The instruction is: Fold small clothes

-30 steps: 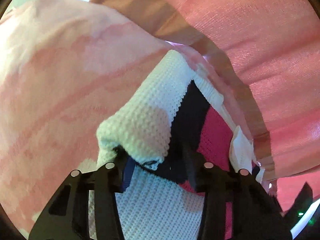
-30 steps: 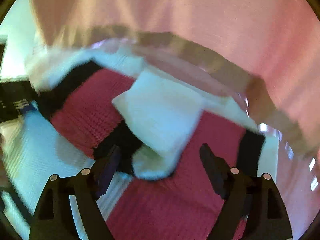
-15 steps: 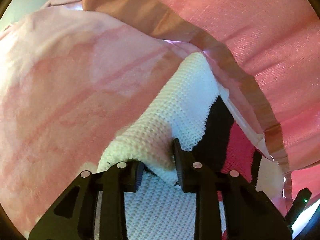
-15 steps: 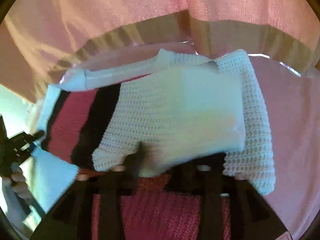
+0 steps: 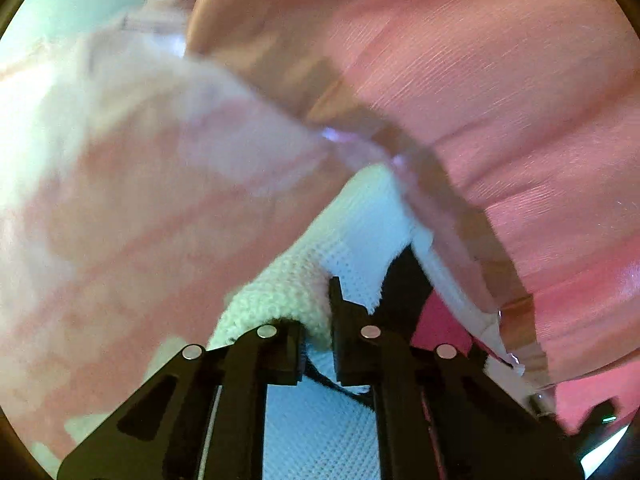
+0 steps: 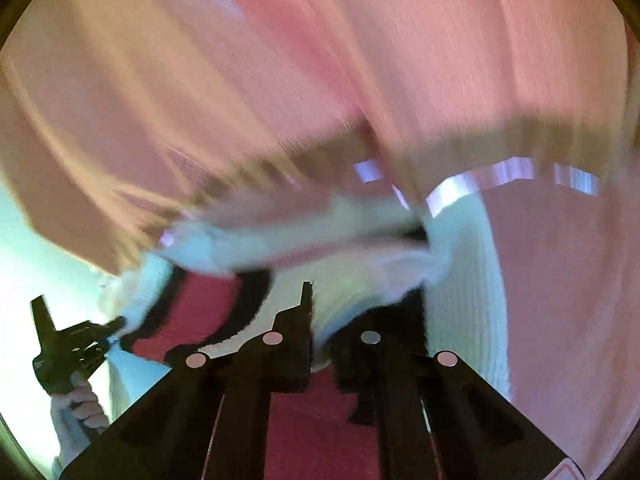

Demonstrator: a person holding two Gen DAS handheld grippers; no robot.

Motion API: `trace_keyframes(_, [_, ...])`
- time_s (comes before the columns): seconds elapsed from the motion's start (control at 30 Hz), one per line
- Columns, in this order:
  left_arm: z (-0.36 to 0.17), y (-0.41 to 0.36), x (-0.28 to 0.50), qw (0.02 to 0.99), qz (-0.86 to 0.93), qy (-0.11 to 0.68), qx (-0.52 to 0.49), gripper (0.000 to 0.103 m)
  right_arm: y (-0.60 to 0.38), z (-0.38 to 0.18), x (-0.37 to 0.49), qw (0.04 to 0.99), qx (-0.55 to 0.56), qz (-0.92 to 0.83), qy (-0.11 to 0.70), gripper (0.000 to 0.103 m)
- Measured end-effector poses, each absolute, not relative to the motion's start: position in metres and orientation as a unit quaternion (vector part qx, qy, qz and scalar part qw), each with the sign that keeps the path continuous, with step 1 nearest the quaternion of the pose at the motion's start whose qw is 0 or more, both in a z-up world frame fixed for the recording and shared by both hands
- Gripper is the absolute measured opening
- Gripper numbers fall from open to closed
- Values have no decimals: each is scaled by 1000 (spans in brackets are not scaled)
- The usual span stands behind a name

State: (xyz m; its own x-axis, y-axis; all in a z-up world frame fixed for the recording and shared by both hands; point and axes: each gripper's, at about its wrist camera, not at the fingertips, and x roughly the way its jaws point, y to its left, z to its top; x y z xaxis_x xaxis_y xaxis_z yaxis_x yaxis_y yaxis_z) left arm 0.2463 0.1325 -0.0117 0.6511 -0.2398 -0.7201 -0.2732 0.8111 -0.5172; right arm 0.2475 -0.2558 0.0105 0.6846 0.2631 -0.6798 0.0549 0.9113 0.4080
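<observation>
The left gripper (image 5: 316,312) pinches a white sleeve of the knit sweater (image 5: 360,232), which lies on the pink cloth (image 5: 140,200) toward one o'clock. The right gripper (image 6: 320,320) is closing on another white fold. Thick, springy knit could slip out, undoing the fold

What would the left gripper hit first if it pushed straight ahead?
The left gripper is shut on the sweater's white sleeve, so that knit lies first in line, with pink cloth just beyond; depth is hard to judge.
</observation>
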Motion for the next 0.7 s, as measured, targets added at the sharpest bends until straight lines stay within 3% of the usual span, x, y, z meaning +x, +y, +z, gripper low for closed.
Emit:
trace_keyframes(0.07, [-16,135,249,852,9,428,-303,9,-260,7,248,902,169,35,395,6])
trace_keyframes(0.2, [-51,141,252,821,15,471,-322,9,-283,-65,253,851,206,0,483,5])
trace_keyframes(0.33, [-41,148,250,828,8,456,-326,9,-275,-18,251,881,195,32,430,5])
trace_keyframes(0.47, [-49,149,252,823,14,464,-328,11,-280,-64,254,848,174,19,500,7])
trace_keyframes(0.5, [-47,146,251,824,14,464,-324,11,-284,-65,249,854,187,25,485,7])
trace_keyframes(0.57, [-39,142,248,824,4,464,-327,12,-288,-54,249,847,192,20,495,15])
trace_keyframes(0.63, [-29,139,239,824,-10,456,-337,15,-295,-29,242,865,175,-20,470,33])
trace_keyframes(0.7, [-22,139,229,819,-20,450,-354,32,-297,-8,233,880,154,-52,446,36])
